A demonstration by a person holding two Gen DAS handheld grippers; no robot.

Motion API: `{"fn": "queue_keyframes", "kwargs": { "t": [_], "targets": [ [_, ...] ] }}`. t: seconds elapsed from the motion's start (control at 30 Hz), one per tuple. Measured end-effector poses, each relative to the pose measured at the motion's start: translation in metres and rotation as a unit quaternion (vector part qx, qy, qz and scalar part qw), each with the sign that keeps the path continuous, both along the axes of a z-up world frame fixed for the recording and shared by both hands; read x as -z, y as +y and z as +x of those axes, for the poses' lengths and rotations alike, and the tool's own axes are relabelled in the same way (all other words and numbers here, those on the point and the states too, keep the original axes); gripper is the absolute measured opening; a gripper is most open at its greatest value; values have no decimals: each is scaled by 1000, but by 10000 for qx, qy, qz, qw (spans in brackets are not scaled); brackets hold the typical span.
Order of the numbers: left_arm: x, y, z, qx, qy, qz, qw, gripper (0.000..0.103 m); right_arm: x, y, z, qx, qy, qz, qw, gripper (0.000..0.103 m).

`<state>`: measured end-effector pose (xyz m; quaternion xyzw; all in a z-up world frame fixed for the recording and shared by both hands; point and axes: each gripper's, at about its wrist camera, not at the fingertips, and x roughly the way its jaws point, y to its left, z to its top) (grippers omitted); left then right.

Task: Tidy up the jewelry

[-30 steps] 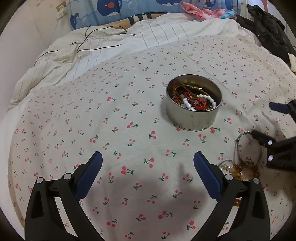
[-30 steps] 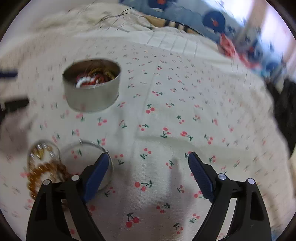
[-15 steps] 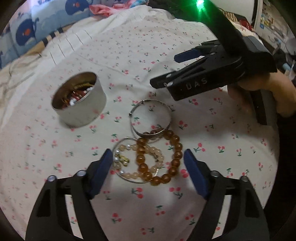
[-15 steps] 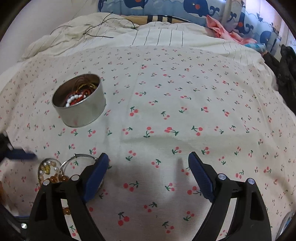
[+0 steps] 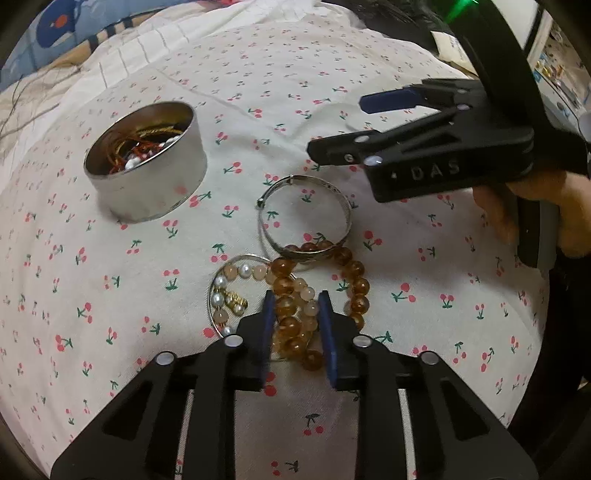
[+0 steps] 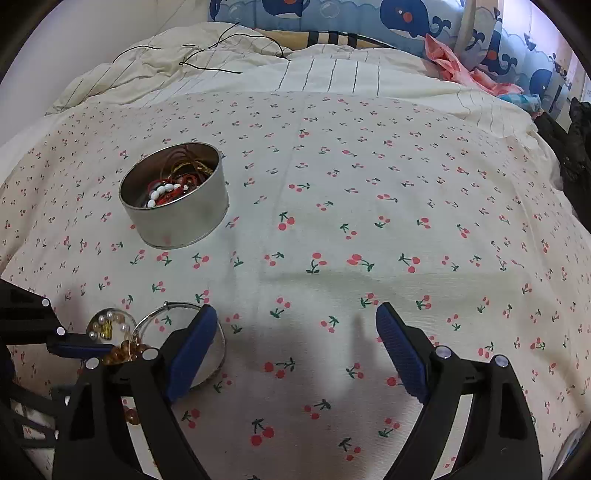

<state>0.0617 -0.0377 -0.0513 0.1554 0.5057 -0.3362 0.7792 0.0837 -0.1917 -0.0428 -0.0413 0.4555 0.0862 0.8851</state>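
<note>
**A:** Bedsheet (image 6: 332,229) first, since it fills both views: cream cotton with little red cherries, spread over a bed. Far left there's plain wall, then a rumpled striped duvet (image 6: 332,70) with a thin black cable (image 6: 207,62) lying on it, and along the back a blue whale-print pillow (image 6: 406,18). Pink cloth (image 6: 454,66) and something dark are bunched up at the far right.

**B:** And the jewelry itself?

**A:** Left to right in the left wrist view: a round metal tin (image 5: 147,184) already holding red cord, gold bits and white beads. Right of it and closer to the camera, a loose pile sits on the sheet: a thin hoop with pearls (image 5: 229,291), an amber bead bracelet (image 5: 325,291) and a silver bangle (image 5: 306,218) overlapping each other.

**B:** Grippers?

**A:** The left gripper (image 5: 295,314) is down on the pile, jaws closing with amber beads between the blue pads; can't tell if they're pressing yet. The right gripper (image 6: 295,347) is spread wide with nothing between its pads, hovering over the sheet just right of the bangle. A hand (image 5: 535,214) holds it at the far right.
</note>
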Motion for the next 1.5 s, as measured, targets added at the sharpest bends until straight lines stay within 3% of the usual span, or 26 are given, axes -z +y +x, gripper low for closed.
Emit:
{"fn": "queue_keyframes", "kwargs": {
  "t": [0.1, 0.37, 0.5, 0.77, 0.87, 0.93, 1.03, 1.1, 1.2, 1.23, 1.3, 1.33, 1.4, 1.43, 1.5],
  "targets": [
    [-1, 2, 1, -64, 36, 20, 10000, 10, -2, 1, -1, -17, -32, 6, 10000, 84],
    [-13, 19, 7, -289, 139, -257, 9992, 10, -1, 6, -4, -135, -33, -115, 9998, 84],
    [0, 22, 13, -502, 319, 6, 9982, 11, 1, 9, -5, -196, 12, -145, 9997, 84],
    [-22, 31, 14, -598, 61, -335, 9976, 10, 3, 19, -9, -519, 64, -128, 9986, 84],
    [-38, 45, 15, -840, -174, -523, 9949, 10, 6, 26, -11, -697, 95, -179, 9974, 84],
    [-45, 55, 20, -1048, -311, -625, 9920, 10, 9, 31, -13, -786, 101, -262, 9965, 80],
    [-53, 76, 31, -1747, -568, -713, 9804, 10, 13, 33, -13, -848, 186, -274, 9958, 71],
    [-46, 91, 42, -2296, -576, -512, 9702, 10, 16, 34, -11, -851, 222, -354, 9955, 63],
    [-18, 113, 58, -2973, -170, 124, 9545, 11, 17, 34, -11, -860, 231, -351, 9954, 56],
    [-12, 117, 60, -3119, -163, 329, 9494, 16, 16, 34, -11, -891, 233, -335, 9952, 50],
    [-13, 117, 61, -3131, -201, 425, 9486, 28, 16, 33, -12, -901, 233, -298, 9952, 48],
    [-14, 114, 60, -3090, -241, 507, 9494, 46, 16, 33, -11, -923, 264, -268, 9950, 45],
    [-11, 108, 60, -3104, -375, 744, 9470, 72, 18, 33, -10, -927, 292, -262, 9949, 45],
    [-7, 104, 61, -3067, -390, 892, 9468, 73, 19, 33, -9, -937, 308, -246, 9948, 43],
    [-4, 103, 63, -3016, -345, 936, 9482, 73, 18, 33, -9, -932, 292, -217, 9950, 30]
  ]
}}
